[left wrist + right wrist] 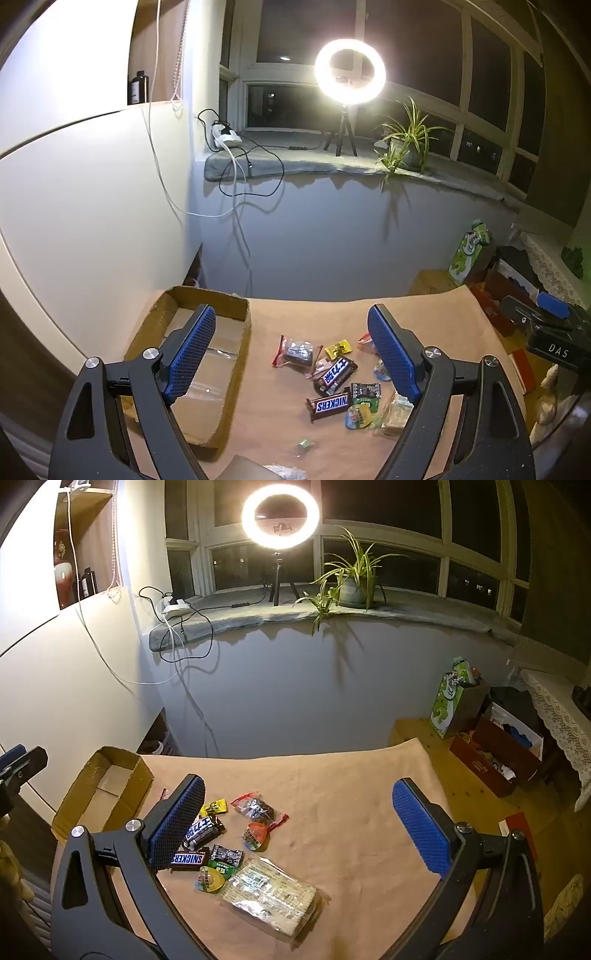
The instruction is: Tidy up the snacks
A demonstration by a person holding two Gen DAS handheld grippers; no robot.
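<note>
A pile of snacks lies on the tan table cover: two Snickers bars (pixel 330 403) (pixel 189 859), a clear bag of dark sweets (pixel 296 352) (pixel 257 808), a yellow packet (pixel 338 348) (pixel 214 807) and a large clear pack of biscuits (pixel 271 897). An open cardboard box (pixel 236 306) (pixel 107 775) stands at the left of the table. My left gripper (pixel 291 354) is open above the table, between box and pile. My right gripper (pixel 295 834) is open above the pile. Both are empty.
A small loose wrapper (pixel 305 445) lies near the table's front edge. A green gift bag (pixel 452 698) and red boxes (pixel 495 760) stand on the floor at the right. A ring light (pixel 280 515) and a potted plant (pixel 354 587) stand on the windowsill behind.
</note>
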